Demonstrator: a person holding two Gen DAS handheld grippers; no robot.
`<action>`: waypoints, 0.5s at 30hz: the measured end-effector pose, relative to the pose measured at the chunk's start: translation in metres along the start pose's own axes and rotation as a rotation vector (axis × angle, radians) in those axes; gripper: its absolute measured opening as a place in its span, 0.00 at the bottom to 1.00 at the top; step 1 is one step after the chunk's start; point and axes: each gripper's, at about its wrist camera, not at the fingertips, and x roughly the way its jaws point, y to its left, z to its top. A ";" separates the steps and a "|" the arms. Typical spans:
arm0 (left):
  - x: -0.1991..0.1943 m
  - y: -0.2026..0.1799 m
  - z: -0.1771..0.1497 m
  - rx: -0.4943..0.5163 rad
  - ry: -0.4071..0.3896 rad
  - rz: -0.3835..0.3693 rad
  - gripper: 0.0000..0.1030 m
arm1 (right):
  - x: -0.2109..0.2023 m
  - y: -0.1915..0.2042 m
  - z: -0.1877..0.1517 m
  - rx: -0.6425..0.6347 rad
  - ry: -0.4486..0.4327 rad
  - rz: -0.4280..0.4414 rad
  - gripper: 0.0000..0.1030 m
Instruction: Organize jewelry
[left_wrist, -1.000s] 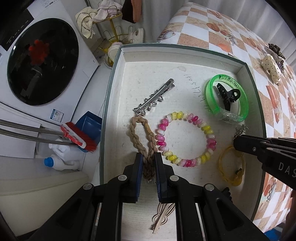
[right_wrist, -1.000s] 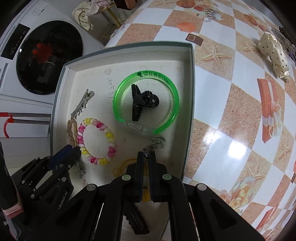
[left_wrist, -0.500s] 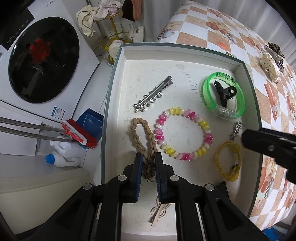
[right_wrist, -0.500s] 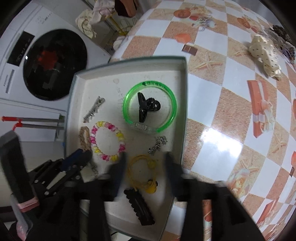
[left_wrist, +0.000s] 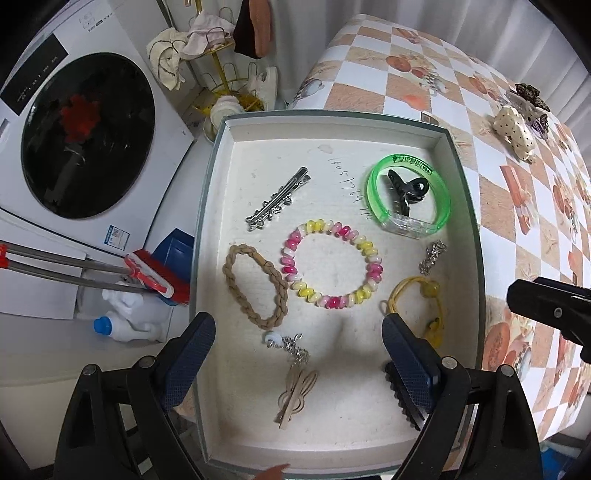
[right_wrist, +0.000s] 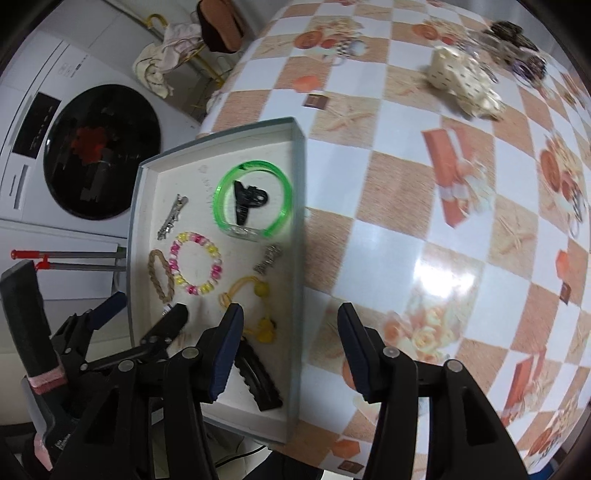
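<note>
A grey-rimmed white tray (left_wrist: 210, 206) holds a braided tan band (left_wrist: 255, 291), a pink and yellow bead bracelet (left_wrist: 332, 266), a silver clip (left_wrist: 277, 205), a green bangle (left_wrist: 410, 194) around a black claw clip (left_wrist: 404, 192), a small silver chain (left_wrist: 432, 256), a yellow cord (left_wrist: 417, 299) and a wooden clip (left_wrist: 295, 395). My left gripper (left_wrist: 297, 358) is open and empty above the tray's near end. My right gripper (right_wrist: 291, 350) is open and empty over the tray's right rim (right_wrist: 299, 236). A cream dotted bow (right_wrist: 465, 85) and dark hair pieces (right_wrist: 517, 40) lie far across the table.
The tray sits at the left edge of a checkered tablecloth (right_wrist: 406, 206). Beyond the edge stand a washing machine (left_wrist: 85, 136), a red brush with a dustpan (left_wrist: 159, 277), a white bottle (left_wrist: 125, 317) and a gold rack with cloths (left_wrist: 221, 55).
Both grippers have opened and pulled back. The left let go of the braided band, which now lies flat in the tray. The right let go of the small silver chain and swung right.
</note>
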 end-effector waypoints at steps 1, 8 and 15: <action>-0.001 0.001 -0.001 0.002 -0.001 0.003 0.93 | -0.002 -0.003 -0.002 0.005 0.000 -0.001 0.58; -0.015 0.000 -0.012 -0.004 0.009 0.007 0.93 | -0.010 -0.007 -0.012 0.011 0.012 -0.009 0.72; -0.034 -0.001 -0.021 -0.035 0.002 0.016 0.93 | -0.025 0.002 -0.021 -0.053 -0.011 -0.048 0.81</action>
